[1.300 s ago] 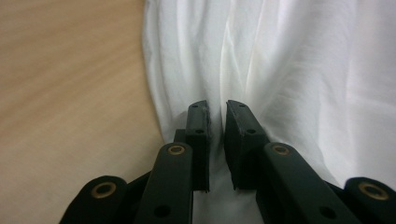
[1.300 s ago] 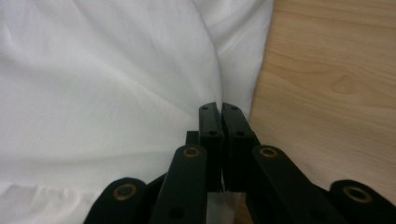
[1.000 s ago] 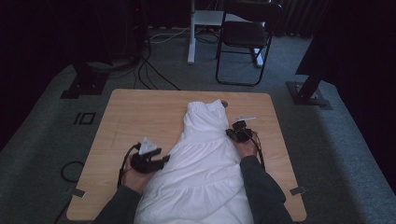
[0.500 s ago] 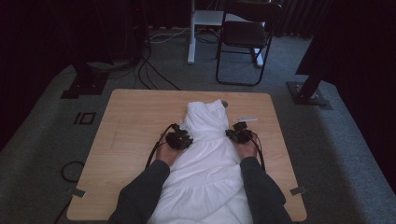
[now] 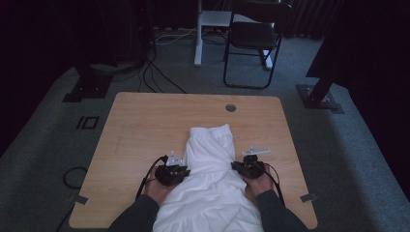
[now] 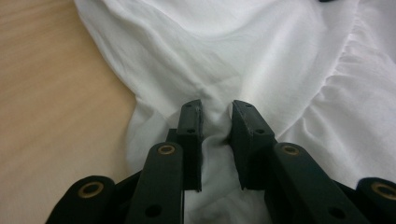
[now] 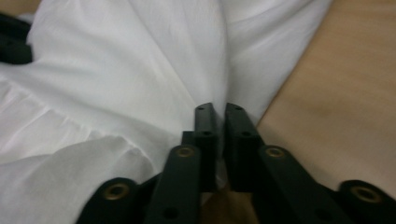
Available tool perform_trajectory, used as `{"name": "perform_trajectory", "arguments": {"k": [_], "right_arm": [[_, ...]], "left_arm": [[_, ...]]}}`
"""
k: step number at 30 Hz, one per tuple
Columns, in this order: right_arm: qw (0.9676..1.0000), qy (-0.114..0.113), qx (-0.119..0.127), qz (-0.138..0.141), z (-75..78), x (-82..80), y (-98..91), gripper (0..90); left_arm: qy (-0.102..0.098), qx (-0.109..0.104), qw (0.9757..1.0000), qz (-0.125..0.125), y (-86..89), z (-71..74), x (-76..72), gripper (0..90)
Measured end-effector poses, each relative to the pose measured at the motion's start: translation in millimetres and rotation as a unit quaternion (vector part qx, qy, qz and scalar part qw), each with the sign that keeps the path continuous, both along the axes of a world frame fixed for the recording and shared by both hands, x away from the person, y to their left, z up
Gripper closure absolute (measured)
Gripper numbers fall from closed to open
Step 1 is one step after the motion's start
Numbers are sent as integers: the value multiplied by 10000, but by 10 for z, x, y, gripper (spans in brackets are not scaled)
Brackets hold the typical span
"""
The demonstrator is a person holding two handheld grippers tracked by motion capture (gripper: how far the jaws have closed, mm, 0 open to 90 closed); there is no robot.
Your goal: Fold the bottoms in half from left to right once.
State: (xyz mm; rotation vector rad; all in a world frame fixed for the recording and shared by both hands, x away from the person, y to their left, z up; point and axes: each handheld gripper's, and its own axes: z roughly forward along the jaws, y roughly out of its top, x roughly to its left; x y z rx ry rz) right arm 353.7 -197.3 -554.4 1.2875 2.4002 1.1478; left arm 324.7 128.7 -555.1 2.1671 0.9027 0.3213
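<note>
A white garment (image 5: 210,154) lies along the middle of the wooden table (image 5: 145,125), with its gathered far edge toward the back. My left gripper (image 5: 183,170) is at its left edge, and in the left gripper view the gripper (image 6: 215,109) pinches a raised fold of the cloth (image 6: 257,56); its jaws have just been closing. My right gripper (image 5: 235,166) is at the garment's right edge. In the right gripper view the gripper (image 7: 219,109) holds a thin fold of cloth (image 7: 116,70) between near-touching pads; its jaws have just been opening slightly.
A round cable hole (image 5: 230,107) sits near the table's back edge. On the carpet behind are a black folding chair (image 5: 254,38), a white post (image 5: 198,34), loose cables (image 5: 154,72) and two dark stand bases (image 5: 87,89) (image 5: 319,96).
Both hands have drawn back toward me. The garment's far end now lies nearer to me and looks shorter on the table. Earlier, the left gripper came in from the table's left to the cloth.
</note>
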Motion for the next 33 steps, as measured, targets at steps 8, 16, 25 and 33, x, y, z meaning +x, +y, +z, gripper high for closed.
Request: {"name": "perform_trajectory", "arguments": {"k": [8,16,25,33], "right_arm": [[9964,-592,558,-218,490,516,171,721],[9995,-82,303,97,237,816,715,508],[9990,-300,8,327,208,742,809,511],[9900,-1321,-483,106,505,633,682,889]], "left_arm": [[-99,-34,9999,10,-23,-20,29,714],[-156,-124,9998,16,-7,-42,19,713],[-169,-123,9998,24,-8,-44,15,709],[-193,-144,9997,64,-1,-49,12,679]]}}
